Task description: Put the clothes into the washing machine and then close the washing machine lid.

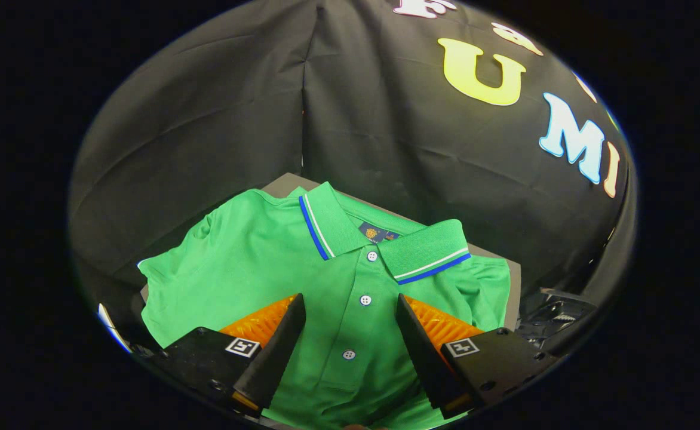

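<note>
A green polo shirt (pixel 254 269) lies spread flat on a grey table (pixel 287 181), its hem and sleeves spilling over the table's edges. The gripper (pixel 350 310) hovers above it with fingers spread wide, straddling the button placket (pixel 365 298). Black booth cloth (pixel 206 119) rises close behind.

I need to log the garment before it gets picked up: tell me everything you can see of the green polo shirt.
The green polo shirt lies flat, front up, on a grey surface. Knit-looking fabric, collar edged with blue and white stripes, placket with three white buttons fastened, dark neck label. The open gripper straddles the placket, its fingers spread just above the chest.
</note>
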### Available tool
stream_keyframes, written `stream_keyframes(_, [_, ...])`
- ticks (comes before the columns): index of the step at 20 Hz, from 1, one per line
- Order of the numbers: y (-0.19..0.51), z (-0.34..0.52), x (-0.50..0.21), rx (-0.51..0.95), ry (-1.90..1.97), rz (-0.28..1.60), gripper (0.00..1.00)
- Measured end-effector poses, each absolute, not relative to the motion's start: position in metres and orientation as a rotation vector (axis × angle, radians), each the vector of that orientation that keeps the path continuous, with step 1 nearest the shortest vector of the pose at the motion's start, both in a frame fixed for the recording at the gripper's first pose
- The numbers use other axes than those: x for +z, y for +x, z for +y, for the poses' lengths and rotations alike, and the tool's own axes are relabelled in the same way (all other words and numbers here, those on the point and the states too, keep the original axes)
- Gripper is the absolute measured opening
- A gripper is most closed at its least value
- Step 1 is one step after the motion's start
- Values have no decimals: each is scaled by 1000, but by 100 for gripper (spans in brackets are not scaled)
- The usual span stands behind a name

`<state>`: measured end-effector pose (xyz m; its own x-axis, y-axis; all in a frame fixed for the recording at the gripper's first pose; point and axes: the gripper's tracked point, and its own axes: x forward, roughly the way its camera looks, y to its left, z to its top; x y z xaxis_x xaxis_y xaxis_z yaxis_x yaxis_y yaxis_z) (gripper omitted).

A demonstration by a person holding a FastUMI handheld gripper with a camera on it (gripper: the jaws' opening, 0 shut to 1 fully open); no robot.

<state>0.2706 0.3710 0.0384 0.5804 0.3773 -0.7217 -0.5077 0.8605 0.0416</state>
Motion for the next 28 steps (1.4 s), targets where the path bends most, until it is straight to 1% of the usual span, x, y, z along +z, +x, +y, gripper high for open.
stream_keyframes(6, [271,374,40,554,-145,757,98])
stream_keyframes(8, [268,375,40,567,-137,761,94])
stream_keyframes(14, [272,375,44,606,-155,743,15])
stream_keyframes(16, [266,375,48,615,-152,734,2])
stream_keyframes(20, [268,376,52,627,-123,704,2])
stream_keyframes(24, [267,376,85,648,-52,637,1])
stream_keyframes(28, [272,372,135,664,-11,516,1])
